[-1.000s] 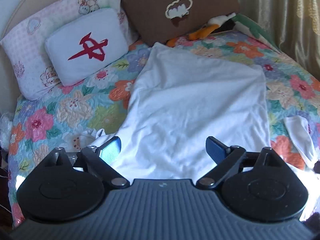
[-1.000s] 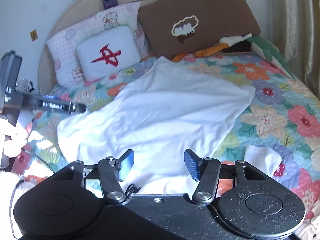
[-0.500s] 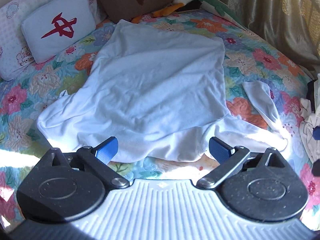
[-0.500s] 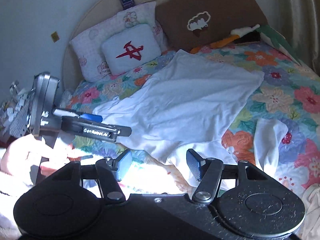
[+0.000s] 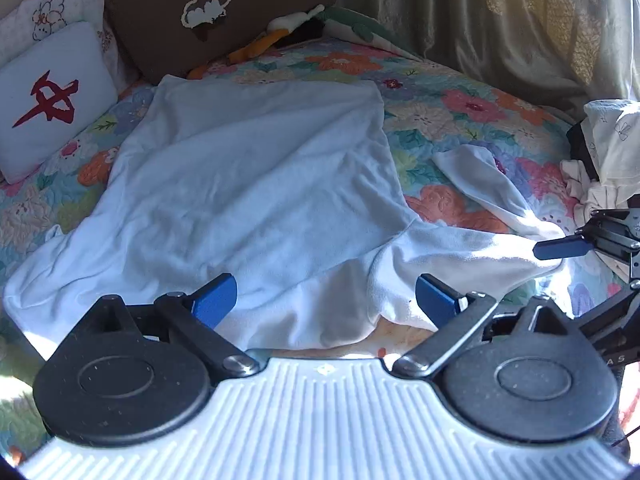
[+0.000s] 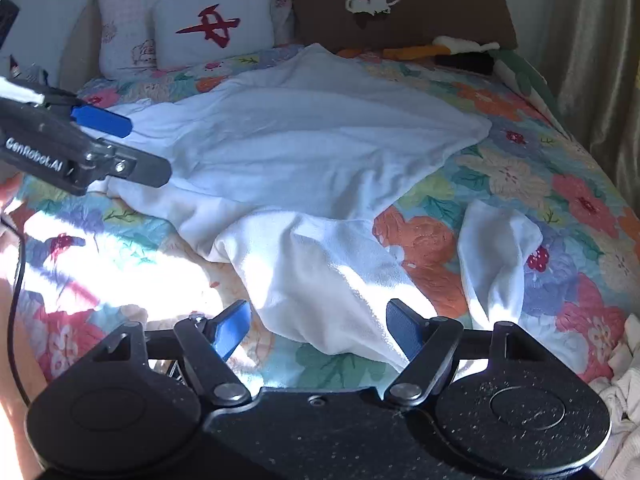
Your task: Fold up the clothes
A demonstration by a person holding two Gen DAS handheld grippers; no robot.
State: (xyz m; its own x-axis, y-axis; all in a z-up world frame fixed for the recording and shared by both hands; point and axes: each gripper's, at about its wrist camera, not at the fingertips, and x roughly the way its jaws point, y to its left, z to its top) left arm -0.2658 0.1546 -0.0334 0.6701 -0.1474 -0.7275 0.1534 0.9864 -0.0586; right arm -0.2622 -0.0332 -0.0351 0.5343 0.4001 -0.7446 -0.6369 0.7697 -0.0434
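A white long-sleeved garment (image 5: 256, 184) lies spread on the floral bed, body toward the pillows, near part rumpled in sunlight. One sleeve (image 5: 492, 188) trails to the right; it also shows in the right wrist view (image 6: 496, 252). My left gripper (image 5: 326, 300) is open and empty, just above the garment's near edge. My right gripper (image 6: 318, 324) is open and empty over the near bunched cloth (image 6: 320, 276). The right gripper's blue finger shows at the right edge of the left wrist view (image 5: 560, 247). The left gripper shows at the left of the right wrist view (image 6: 100, 120).
A white pillow with a red mark (image 5: 52, 100), a pink patterned pillow (image 6: 120, 36) and a brown cushion (image 5: 212, 12) stand at the head. A plush toy (image 6: 448, 50) lies by the cushion. More clothes (image 5: 604, 152) are piled at the right. Curtains (image 5: 520, 20) hang behind.
Both grippers have pulled back toward the near edge of the bed and shifted right. More of the garment, its sleeve and the clothes pile have come into view. Both stay open.
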